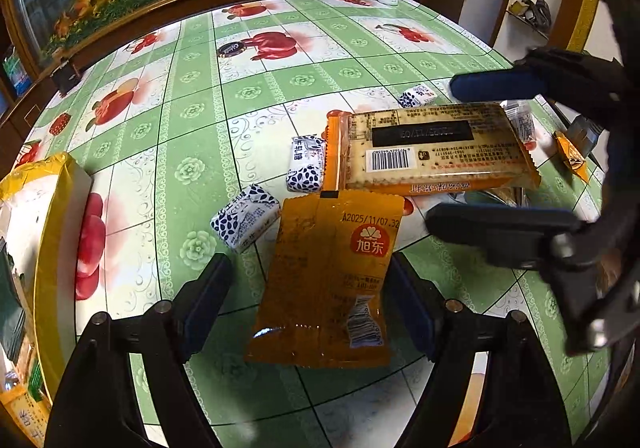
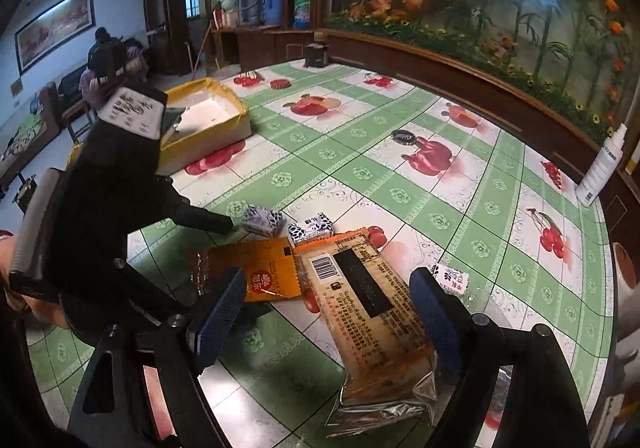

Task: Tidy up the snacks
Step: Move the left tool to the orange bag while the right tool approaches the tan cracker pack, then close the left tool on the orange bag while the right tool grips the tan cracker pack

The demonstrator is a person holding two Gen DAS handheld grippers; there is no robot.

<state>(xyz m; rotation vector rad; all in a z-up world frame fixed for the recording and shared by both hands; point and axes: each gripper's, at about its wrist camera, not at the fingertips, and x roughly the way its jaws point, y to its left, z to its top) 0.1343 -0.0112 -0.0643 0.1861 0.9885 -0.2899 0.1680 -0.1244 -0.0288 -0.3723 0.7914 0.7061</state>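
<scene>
Table: a green fruit-print cloth (image 1: 192, 96) is seen, mostly bare toward the far wooden rail.
Left edge: a yellow-rimmed box (image 2: 208, 116) is parked there; its inside shows only in the right wrist view.
Left gripper (image 1: 308, 300): jaws wide, orange sachet (image 1: 328, 280) lying loose between.
Right gripper (image 2: 328, 304): spread wide around the cracker pack (image 2: 368, 296), pads clear.
Right edge: a small orange wrapper (image 1: 572, 156) shows only in the left view.

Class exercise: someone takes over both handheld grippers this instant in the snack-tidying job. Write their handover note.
Left gripper: open, straddling the orange sachet, not pressing it.
Right gripper: open, around the cracker pack, no grip yet.
Both lie flat on the table, the pack overlapping the sachet's edge.
Blue-and-white candies are scattered nearby.
The yellow-edged box stands at the table's far side; contents unclear.
Left: everything visible needs sorting.
</scene>
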